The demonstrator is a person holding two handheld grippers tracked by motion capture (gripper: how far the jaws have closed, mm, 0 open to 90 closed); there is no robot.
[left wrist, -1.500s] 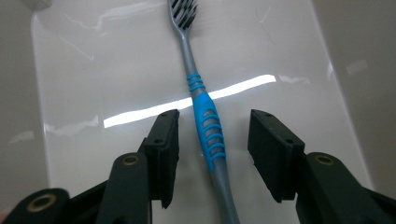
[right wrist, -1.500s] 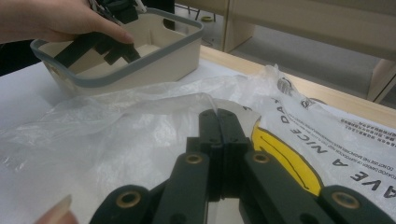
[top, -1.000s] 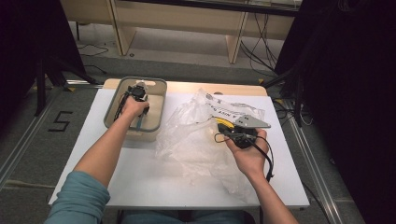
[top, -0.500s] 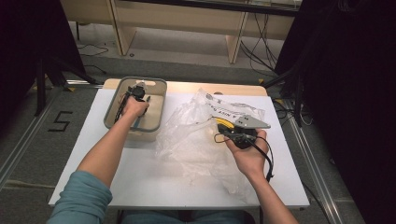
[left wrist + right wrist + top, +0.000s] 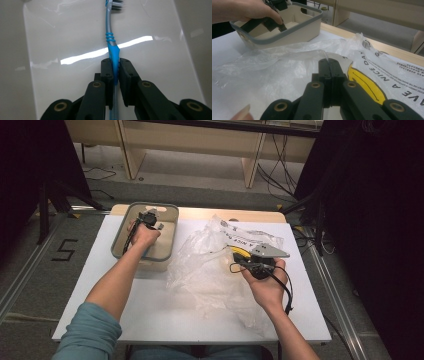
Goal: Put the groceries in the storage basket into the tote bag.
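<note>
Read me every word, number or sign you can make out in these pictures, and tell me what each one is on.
"A NICE DA": black capitals on the clear plastic bag, beside its yellow shape; the last word runs out of sight.
"VE": black capitals on the same bag, the rest cut off by the right gripper view's edge.
"5": dark mark on the floor left of the table.
Small print near the bag's edge: too small to read.

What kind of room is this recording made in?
Probably a lab or data-collection workspace: a white table on a taped, numbered floor, loose cables under a bench behind, dark curtains at both sides.
</note>
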